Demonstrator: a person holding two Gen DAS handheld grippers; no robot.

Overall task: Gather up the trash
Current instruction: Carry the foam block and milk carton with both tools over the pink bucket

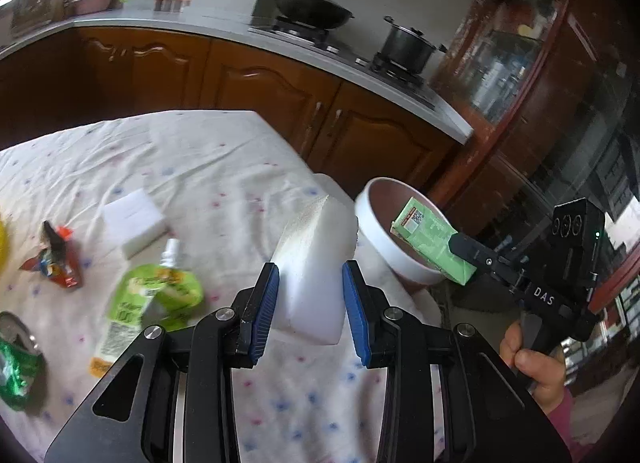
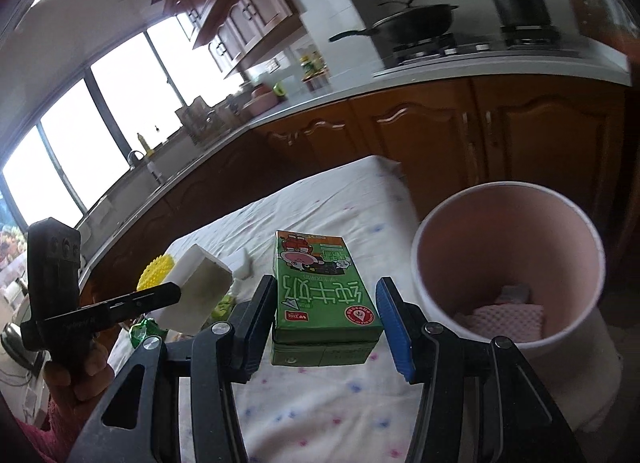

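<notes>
Gripping a green milk carton [image 2: 326, 299] printed 纯牛奶, the right gripper [image 2: 326, 327] clamps it at centre frame — left gripper [image 1: 310, 299], beside "DAS" lettering, squeezes a white sponge [image 1: 316, 263].

Bin mouth [image 2: 508, 247] is unobstructed from above; only pink cloth [image 2: 508, 317] is seen low inside. Far half of the counter [image 1: 192, 151] is left bare. Near left is cluttered by green pouch [image 1: 156, 299], red wrapper [image 1: 56, 259], small sponge [image 1: 134, 221]. Beyond the counter edge, passage is blocked by cabinets [image 1: 260, 83].
</notes>
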